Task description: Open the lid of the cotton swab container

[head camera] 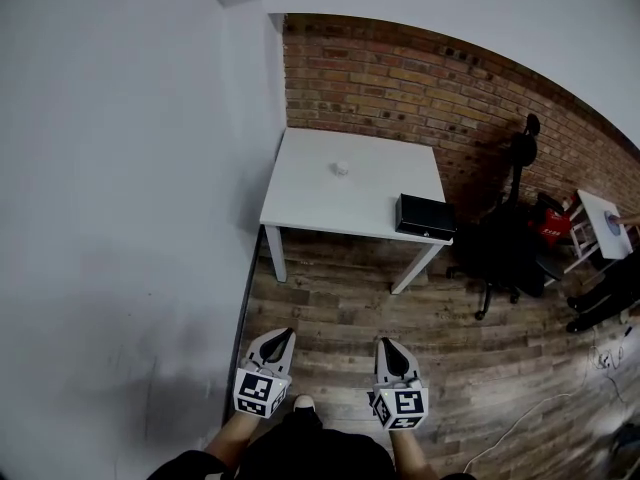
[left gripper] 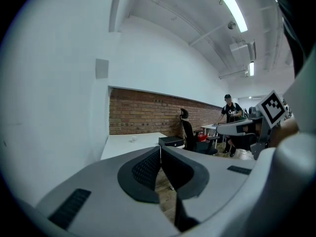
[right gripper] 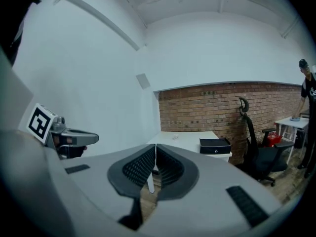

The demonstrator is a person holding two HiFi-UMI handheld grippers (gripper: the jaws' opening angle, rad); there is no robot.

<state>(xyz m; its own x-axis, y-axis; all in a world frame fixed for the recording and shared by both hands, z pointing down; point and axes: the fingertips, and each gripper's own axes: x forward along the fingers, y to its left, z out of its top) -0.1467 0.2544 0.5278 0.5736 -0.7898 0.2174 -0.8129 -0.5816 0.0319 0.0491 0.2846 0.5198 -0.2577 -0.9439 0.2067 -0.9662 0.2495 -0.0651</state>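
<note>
while both grippers sit shut and empty, the swab container stands on the far table

as i look down through the head view, i have the left gripper [head camera: 287,334] and the right gripper [head camera: 386,344] side by side low in the picture. both are aimed across the wooden floor [head camera: 340,303] toward the white table [head camera: 305,203] and are well apart from it. in the left gripper view the 2 ribbed black pads [left gripper: 145,168] meet at their tips with nothing between them. the right gripper view shows the same: pads together, nothing held.

the cotton swab container [head camera: 341,168] is a small white thing standing alone on the tabletop, toward the far side. from here it is too small for me to tell how its lid sits. a black box [head camera: 425,215] rests at the table's near right corner, well apart from the container. the table stands in the corner between the white wall [head camera: 120,218] on the left and the brick wall [head camera: 420,88] behind. a black office chair [head camera: 505,248] stands just right of the table. in the left gripper view 1 person [left gripper: 228,111] in dark clothes and a cap stands at a desk far off to the right.
</note>
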